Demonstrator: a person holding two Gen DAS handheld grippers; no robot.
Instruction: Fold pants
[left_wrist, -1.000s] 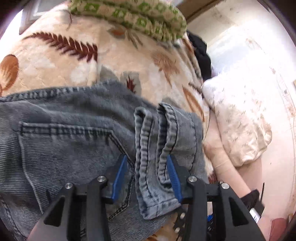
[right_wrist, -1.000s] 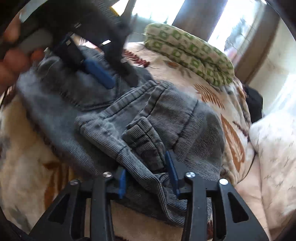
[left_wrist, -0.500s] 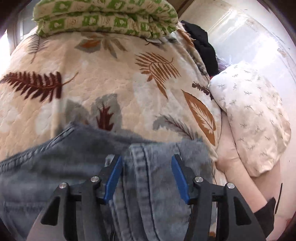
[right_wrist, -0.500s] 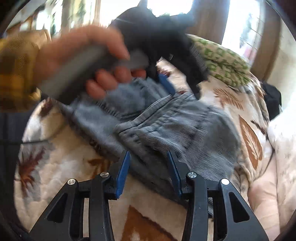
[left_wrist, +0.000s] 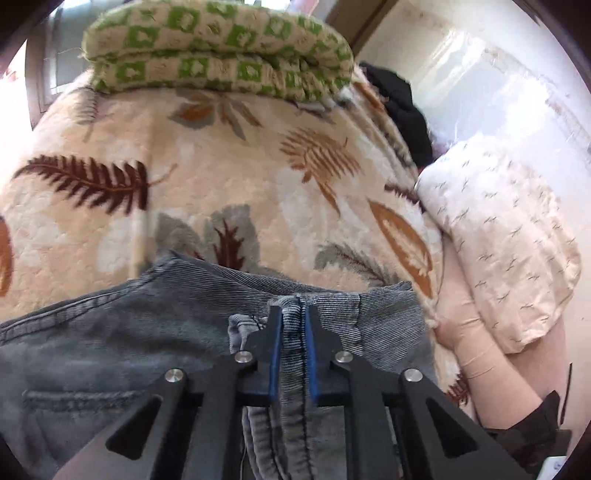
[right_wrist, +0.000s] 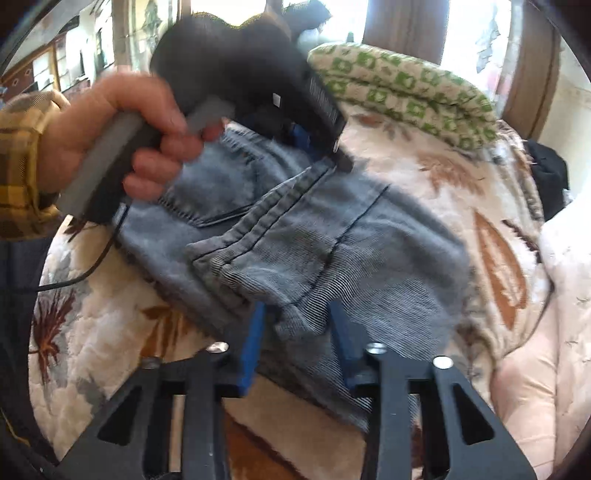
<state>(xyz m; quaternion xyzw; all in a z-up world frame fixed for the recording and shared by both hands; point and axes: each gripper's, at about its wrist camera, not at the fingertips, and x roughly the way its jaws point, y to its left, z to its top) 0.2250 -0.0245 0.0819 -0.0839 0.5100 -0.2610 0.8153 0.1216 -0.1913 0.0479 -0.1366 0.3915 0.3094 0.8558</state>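
Note:
Grey-blue jeans (left_wrist: 147, 332) lie folded on a leaf-patterned bedspread (left_wrist: 221, 184). My left gripper (left_wrist: 293, 314) is shut on a stitched fold of the denim at the jeans' far edge, the blue pads pressing it from both sides. In the right wrist view a hand (right_wrist: 122, 122) holds that left gripper (right_wrist: 332, 155) at the far side of the jeans (right_wrist: 351, 240). My right gripper (right_wrist: 297, 325) is at the near edge, and its jaws are closing around a bunched corner of denim that sits between the pads.
A folded green-checked blanket (left_wrist: 221, 55) lies at the far end of the bed. A pale printed pillow (left_wrist: 498, 229) and a black garment (left_wrist: 402, 107) lie along the right side. A yellow plaid sleeve (right_wrist: 22, 155) and a thin black cable (right_wrist: 92, 258) are at the left.
My left gripper slid along the jeans to their far edge, opened wider, then shut on the stitched fold. The right jaws have narrowed around the denim corner.

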